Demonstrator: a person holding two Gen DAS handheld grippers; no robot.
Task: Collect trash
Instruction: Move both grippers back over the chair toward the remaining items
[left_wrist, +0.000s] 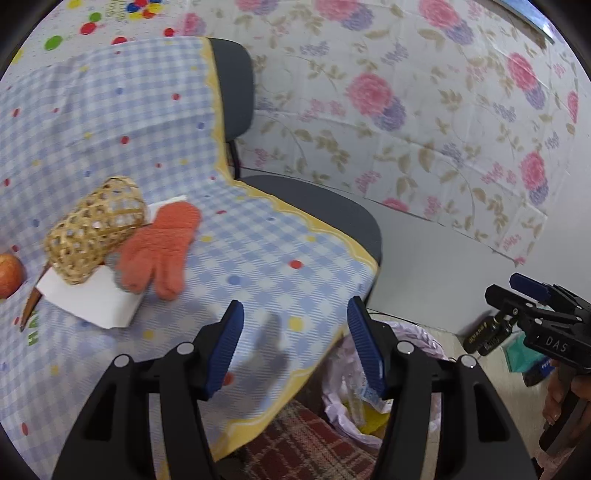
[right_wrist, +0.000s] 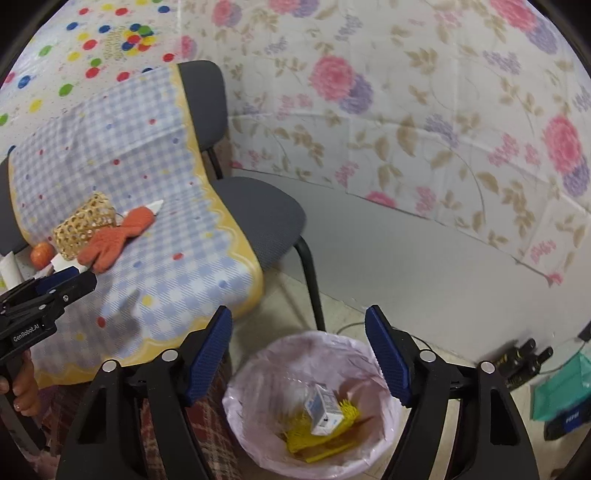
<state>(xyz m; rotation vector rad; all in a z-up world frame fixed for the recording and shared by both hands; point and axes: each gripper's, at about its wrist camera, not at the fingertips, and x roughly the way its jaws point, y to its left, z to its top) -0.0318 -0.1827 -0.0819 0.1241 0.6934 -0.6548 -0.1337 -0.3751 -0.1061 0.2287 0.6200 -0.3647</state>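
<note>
A trash bin lined with a pink bag stands on the floor by the chair; a small white-blue carton and a yellow net lie inside. My right gripper is open and empty, right above the bin. My left gripper is open and empty over the front edge of the checkered cloth; the bin shows below it. On the cloth lie a white paper, an orange glove, a wicker basket and an apple.
The cloth covers a dark chair against a flowered wall. Dark bottles and a teal pack lie on the floor at right. A plaid rug lies under the chair.
</note>
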